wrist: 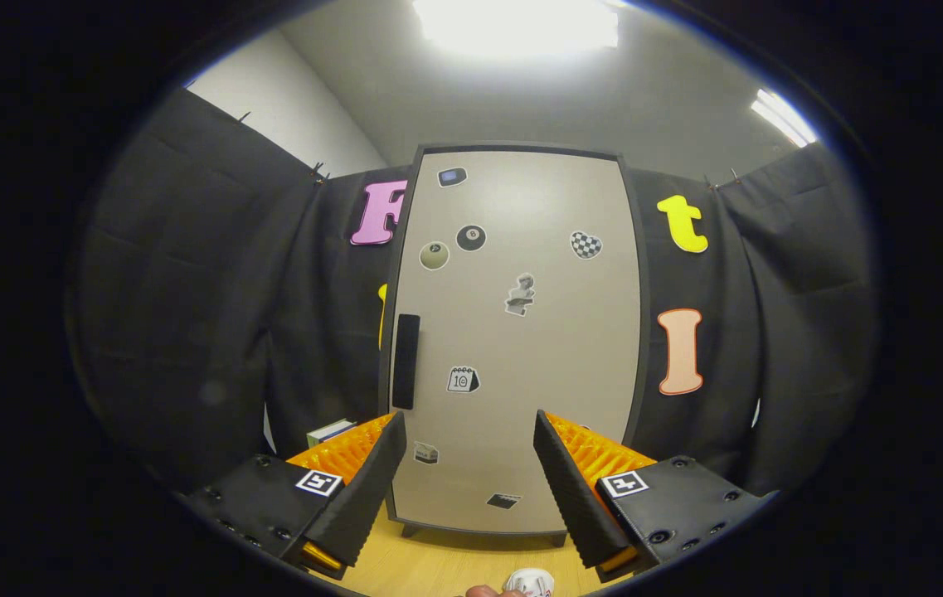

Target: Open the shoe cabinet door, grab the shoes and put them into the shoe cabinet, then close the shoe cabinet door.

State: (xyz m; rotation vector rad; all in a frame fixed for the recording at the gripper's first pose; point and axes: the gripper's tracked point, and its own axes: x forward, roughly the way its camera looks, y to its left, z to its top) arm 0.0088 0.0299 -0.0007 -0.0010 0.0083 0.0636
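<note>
Gripper view: fingers (389,464) apart before closed shoe cabinet door (521,332).

One shoe cabinet (512,332) stands dead ahead, at twelve o'clock beyond the fingers, with one door (554,398) and one dark handle (405,361) at nine o'clock on that door. Counting stickers on the door: eight of them, from the one at the top (452,177) round to the lowest (503,500) at six o'clock. One gripper (467,435), two fingers, spread apart with nothing between them. Two ceiling lights, one at twelve (517,25), one at two (782,116). One white shoe tip (531,582) peeks in at six o'clock.
</note>
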